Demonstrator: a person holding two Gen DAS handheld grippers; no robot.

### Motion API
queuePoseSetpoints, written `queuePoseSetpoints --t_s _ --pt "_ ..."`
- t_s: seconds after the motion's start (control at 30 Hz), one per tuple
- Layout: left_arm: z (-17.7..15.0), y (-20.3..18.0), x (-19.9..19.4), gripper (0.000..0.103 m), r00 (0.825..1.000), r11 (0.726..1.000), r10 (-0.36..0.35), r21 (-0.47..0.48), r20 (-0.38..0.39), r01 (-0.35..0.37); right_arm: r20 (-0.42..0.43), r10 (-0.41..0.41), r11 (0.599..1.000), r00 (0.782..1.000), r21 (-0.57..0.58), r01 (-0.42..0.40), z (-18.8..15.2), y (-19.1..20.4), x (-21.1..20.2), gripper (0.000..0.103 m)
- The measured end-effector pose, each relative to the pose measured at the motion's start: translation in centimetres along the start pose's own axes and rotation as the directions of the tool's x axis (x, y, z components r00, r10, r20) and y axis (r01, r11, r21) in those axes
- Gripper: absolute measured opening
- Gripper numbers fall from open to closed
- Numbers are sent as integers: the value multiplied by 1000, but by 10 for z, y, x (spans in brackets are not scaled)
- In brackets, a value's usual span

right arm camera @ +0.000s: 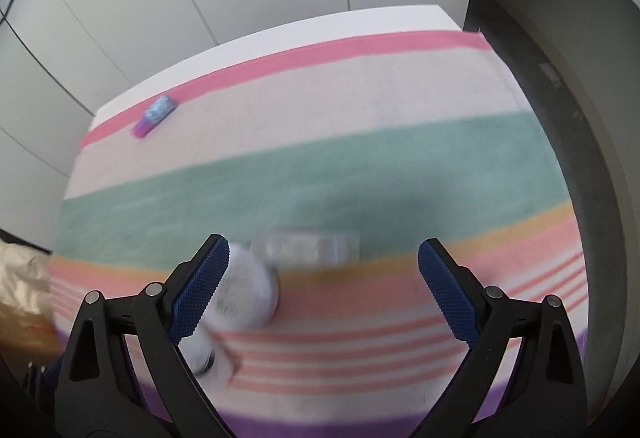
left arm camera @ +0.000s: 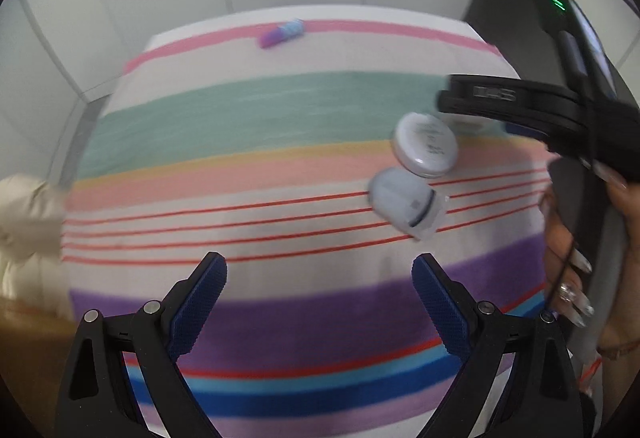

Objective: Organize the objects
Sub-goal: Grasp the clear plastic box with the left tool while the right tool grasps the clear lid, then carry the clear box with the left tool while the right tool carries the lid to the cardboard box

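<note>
The left gripper (left arm camera: 319, 302), black with blue ridged pads, stood with its jaws wide apart over the striped towel-like cloth (left arm camera: 240, 118) covering the table; nothing lay between its pads. The right gripper (right arm camera: 323, 288), of the same build, was likewise spread wide, and no pad was pressing on anything.

On the cloth, a round pale lavender-white jar (left arm camera: 426, 144) lay near the orange and pink stripes, with a second pale, flip-capped container (left arm camera: 404, 206) just below it across the thin red lines. The two appeared to touch or nearly touch; blur prevented a firm finding. In the right wrist view the round jar (right arm camera: 248, 290) sat just inside the left-hand finger, and a blurred clear rectangular item (right arm camera: 312, 248) lay beyond it between the fingers.

A small purple and light blue tube (left arm camera: 282, 32) lay well apart at the far pink stripe. A hand (left arm camera: 576, 278) with long nails held the right gripper's body.
</note>
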State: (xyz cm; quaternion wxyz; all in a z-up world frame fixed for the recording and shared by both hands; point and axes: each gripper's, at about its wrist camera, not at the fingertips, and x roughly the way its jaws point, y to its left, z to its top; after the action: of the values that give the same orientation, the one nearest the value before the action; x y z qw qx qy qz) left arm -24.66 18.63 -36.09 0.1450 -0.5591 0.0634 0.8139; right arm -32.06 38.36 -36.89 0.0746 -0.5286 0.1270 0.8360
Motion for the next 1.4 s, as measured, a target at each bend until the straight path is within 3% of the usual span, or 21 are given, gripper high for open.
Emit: queuePoseSetpoints --t_s 0.03,0.1,0.23,0.33,0.4,0.43,0.47,0.5,0.6,0.73,0.9,0.97,1.13,1.23,1.4 --pt "2 -3 4 95 1000 1000 -14 11 -5 14 -8 -17 1000 1000 -8 17 2 2 7 76" --pt "7 -9 11 95 999 998 -52 35 -5 52 -15 -28 1000 999 -13 28 3 2 14 62" --pt "18 -26 21 95 996 991 -92 96 0 91 0 -31 999 1000 -8 31 -2 -7 9 61" --pt "25 -44 39 93 993 975 -106 190 -47 113 -3 -27 1000 1000 3 27 -9 -25 3 61" --pt "27 -54 51 84 998 970 -51 237 -42 59 -4 -32 999 999 7 32 -15 -37 -4 61" --pt "27 -58 51 71 999 965 -29 261 -15 32 -4 -32 999 999 3 32 -19 -43 -8 61" --pt "28 -62 49 61 999 963 -50 265 -6 50 -4 -35 999 999 -1 35 -22 -47 -12 61" --pt "30 -65 47 59 999 963 -52 264 -1 50 -9 -37 999 999 -11 37 -26 -51 -16 61" --pt "30 -70 47 59 998 971 -56 234 -5 56 -10 -40 999 999 -34 40 -33 -61 -29 61" --pt "30 -71 44 59 1000 984 -12 179 -17 15 -6 -40 997 999 -68 39 -33 -67 -44 61" --pt "42 -57 22 59 1000 997 11 73 -16 -10 10 -37 994 999 -104 38 -30 -55 -63 61" --pt "48 -54 9 59 1000 998 25 50 3 -25 13 -40 993 999 -112 42 -29 -50 -71 61" --pt "58 -42 -32 59 988 988 153 17 11 -153 35 -40 991 999 -127 44 -23 -40 -102 61" --pt "66 -34 -55 59 990 989 140 -39 0 -140 43 -48 988 998 -144 54 -19 -33 -121 61" --pt "74 -35 -105 59 986 986 154 -72 58 -150 37 -55 980 998 -191 61 -10 -19 -160 61"
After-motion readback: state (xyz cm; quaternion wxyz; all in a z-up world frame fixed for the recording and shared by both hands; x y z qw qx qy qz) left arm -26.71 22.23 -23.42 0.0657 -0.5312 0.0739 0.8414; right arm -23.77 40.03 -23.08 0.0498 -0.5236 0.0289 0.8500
